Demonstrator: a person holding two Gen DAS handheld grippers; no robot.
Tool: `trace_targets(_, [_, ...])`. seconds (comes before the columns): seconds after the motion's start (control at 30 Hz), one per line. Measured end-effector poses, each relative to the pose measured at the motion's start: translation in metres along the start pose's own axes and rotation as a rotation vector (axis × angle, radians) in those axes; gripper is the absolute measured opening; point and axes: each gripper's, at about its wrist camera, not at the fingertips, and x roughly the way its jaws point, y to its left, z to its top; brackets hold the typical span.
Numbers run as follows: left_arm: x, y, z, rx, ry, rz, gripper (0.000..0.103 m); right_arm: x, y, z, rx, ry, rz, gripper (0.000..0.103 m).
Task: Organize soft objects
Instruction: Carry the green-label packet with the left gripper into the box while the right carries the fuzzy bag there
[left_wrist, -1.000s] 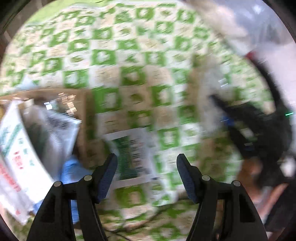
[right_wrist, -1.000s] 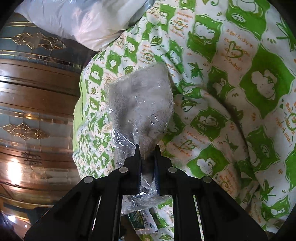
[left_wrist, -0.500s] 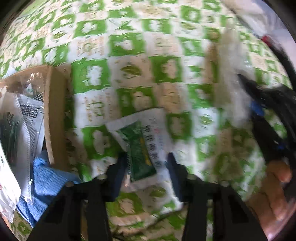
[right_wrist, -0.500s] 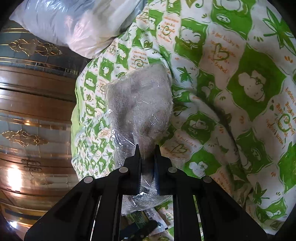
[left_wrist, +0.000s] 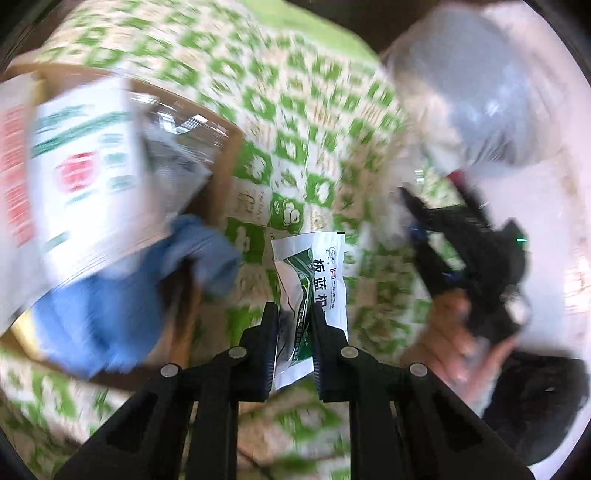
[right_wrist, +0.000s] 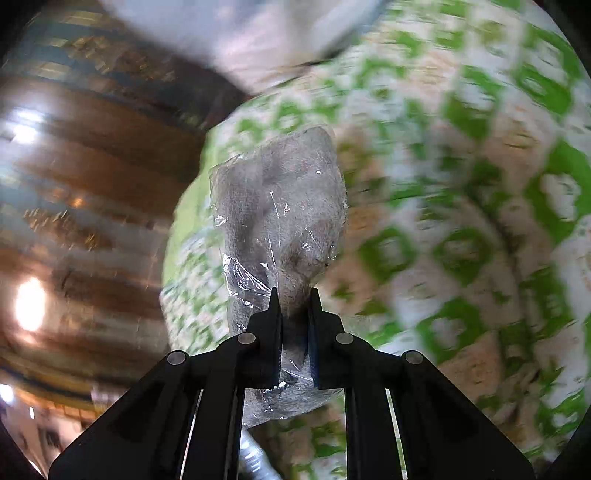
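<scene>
My left gripper (left_wrist: 294, 314) is shut on a white and green sachet (left_wrist: 314, 273) and holds it above the green and white patterned bedspread (left_wrist: 295, 110). A cardboard box (left_wrist: 221, 162) to the left holds white packets (left_wrist: 81, 177) and a blue cloth (left_wrist: 110, 295). My right gripper (right_wrist: 294, 297) is shut on a grey fluffy item in a clear plastic bag (right_wrist: 280, 214), lifted over the bedspread (right_wrist: 461, 221). The right gripper also shows in the left wrist view (left_wrist: 454, 236), held by a hand.
A clear plastic bag (left_wrist: 480, 92) lies at the bed's far right. Dark wooden furniture (right_wrist: 92, 184) stands beyond the bed's edge. A white bag (right_wrist: 258, 37) lies at the top of the bed.
My left gripper closed on the sachet and lifted it off the bedspread, swinging toward the box. My right gripper kept its hold on the bagged grey item and moved with it.
</scene>
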Motion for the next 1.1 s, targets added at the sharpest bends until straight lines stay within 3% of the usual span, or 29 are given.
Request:
trace_targets(0.17, [-0.089,0.05,-0.009,-0.085,-0.11,-0.058,0.015,0.001,0.053,-0.024,-0.157,0.052,0.071,0.011])
trace_targets(0.3, [-0.126,0.094,-0.003,-0.163,-0.133,-0.077,0.015,0.01,0.089,-0.053,-0.226,0.128,0.12,0.011])
trace_targets(0.4, [-0.128,0.118,-0.005,-0.2,-0.124,-0.01,0.015,0.023,0.115,-0.083,-0.284,0.195,0.128,0.011])
trace_targets(0.47, [-0.132,0.135,-0.009,-0.23,-0.131,-0.007,0.015,0.035,0.13,-0.109,-0.323,0.247,0.127,0.011])
trace_targets(0.6, [-0.135,0.152,0.001,-0.253,-0.204,-0.017,0.015,0.061,0.154,-0.148,-0.446,0.284,0.02,0.011])
trace_targets(0.73, [-0.141,0.156,0.019,-0.21,-0.262,0.004,0.015,0.067,0.16,-0.152,-0.472,0.252,-0.032,0.011])
trace_targets(0.87, [-0.138,0.157,0.044,-0.184,-0.316,0.077,0.015,0.07,0.17,-0.159,-0.527,0.23,-0.058,0.011])
trace_targets(1.03, [-0.136,0.158,0.053,-0.118,-0.425,0.071,0.015,0.077,0.181,-0.177,-0.606,0.236,-0.082,0.011])
trace_targets(1.1, [-0.133,0.159,0.058,-0.114,-0.412,0.015,0.015,0.082,0.183,-0.182,-0.631,0.242,-0.112,0.011])
